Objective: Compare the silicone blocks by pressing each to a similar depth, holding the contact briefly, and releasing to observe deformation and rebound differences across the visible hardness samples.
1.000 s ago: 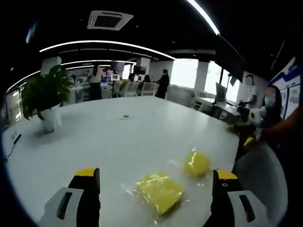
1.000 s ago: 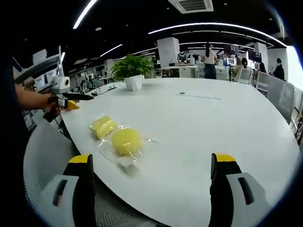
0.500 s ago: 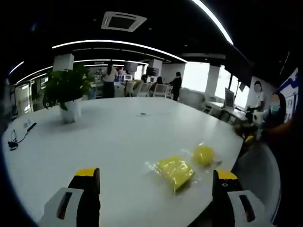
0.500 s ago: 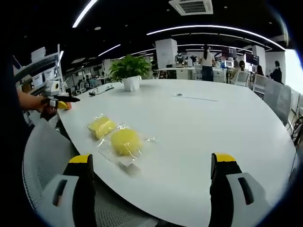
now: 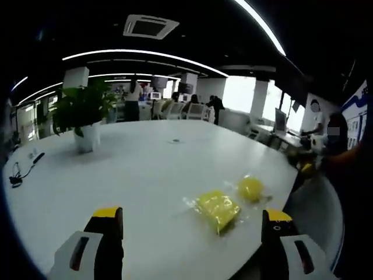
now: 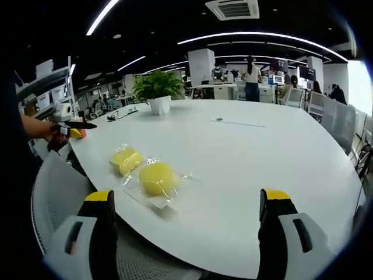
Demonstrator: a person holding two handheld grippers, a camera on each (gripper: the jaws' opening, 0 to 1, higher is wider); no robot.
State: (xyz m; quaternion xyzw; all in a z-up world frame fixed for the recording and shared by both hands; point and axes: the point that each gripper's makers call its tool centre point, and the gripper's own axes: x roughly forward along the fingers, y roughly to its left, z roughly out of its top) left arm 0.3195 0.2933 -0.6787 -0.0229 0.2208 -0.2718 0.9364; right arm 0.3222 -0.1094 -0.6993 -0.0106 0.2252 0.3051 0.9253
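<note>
Both yellow blocks are lying low on the tabletop (image 6: 245,151): the round block (image 6: 156,178) and the square block (image 6: 126,159) are sitting left of centre ahead of the right gripper (image 6: 192,227), whose fingers are standing wide and empty; the left gripper (image 5: 192,230), fingers likewise wide, is facing them lower right.

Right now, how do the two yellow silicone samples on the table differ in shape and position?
The square block looks flat with straight edges; the round block is domed. In the right gripper view the round block lies nearer the table edge beside the camera, and the square block lies beyond it. Both are yellow, lie in clear wrapping, and neither is touched by a hand-held gripper.
</note>
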